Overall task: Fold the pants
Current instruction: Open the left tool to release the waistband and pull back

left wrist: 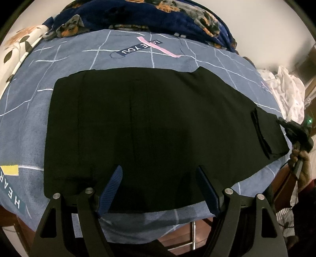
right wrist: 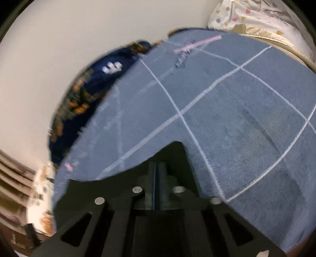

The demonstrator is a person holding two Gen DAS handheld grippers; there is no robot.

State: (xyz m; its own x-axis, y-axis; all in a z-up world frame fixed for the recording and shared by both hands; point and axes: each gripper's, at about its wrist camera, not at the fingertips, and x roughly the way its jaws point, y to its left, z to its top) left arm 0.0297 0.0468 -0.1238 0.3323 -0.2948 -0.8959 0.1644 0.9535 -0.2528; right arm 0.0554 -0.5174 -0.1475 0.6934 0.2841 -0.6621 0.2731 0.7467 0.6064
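Left wrist view: pants (left wrist: pixel 150 126) lie flat, long axis left-right.

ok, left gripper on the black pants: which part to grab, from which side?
Best bet: the near long edge of the black pants, just under the open left gripper. Come straight down over the bed's front side. The pants lie flat on the blue sheet, so only an edge gives the fingers a lip. The right gripper is shut at the leg end.

You worked in a home bedroom: a bed (left wrist: pixel 138 59) under a blue grid-print sheet (right wrist: pixel 237 122), a dark floral blanket (left wrist: pixel 138 15) heaped against the plain wall, and probably a pillow (right wrist: pixel 256 17) at one end.
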